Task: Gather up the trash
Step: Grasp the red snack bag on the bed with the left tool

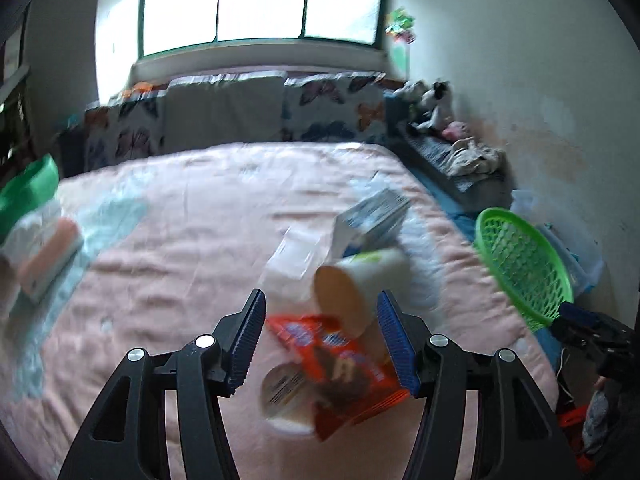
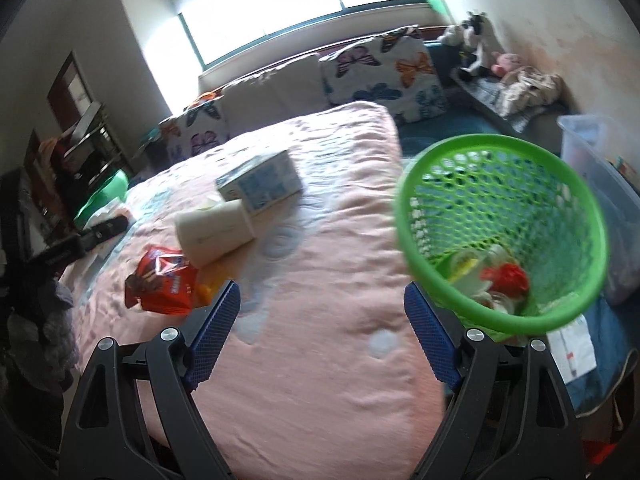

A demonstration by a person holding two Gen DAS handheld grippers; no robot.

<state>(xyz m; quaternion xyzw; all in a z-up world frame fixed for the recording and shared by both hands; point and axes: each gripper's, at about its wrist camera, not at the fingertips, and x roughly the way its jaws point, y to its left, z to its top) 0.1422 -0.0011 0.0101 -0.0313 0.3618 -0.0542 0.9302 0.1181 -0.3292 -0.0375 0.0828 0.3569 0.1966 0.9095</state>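
Both of your grippers had their jaws apart: the left gripper (image 1: pixel 320 336) gaped over the red snack wrapper (image 1: pixel 344 364) and tipped cup (image 1: pixel 360 280) on the pink bedspread (image 1: pixel 180 240), gripping nothing. Your right gripper (image 2: pixel 322 330) held nothing either, with the green basket (image 2: pixel 500 232), trash already inside, just beside its right finger

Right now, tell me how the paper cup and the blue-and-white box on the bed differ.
The paper cup is round and cream; the blue-and-white box is rectangular and printed. The cup lies tipped on its side, the box rests flat. The cup lies nearer the orange snack wrapper. Both lie on the pink bedspread, outside the green basket.
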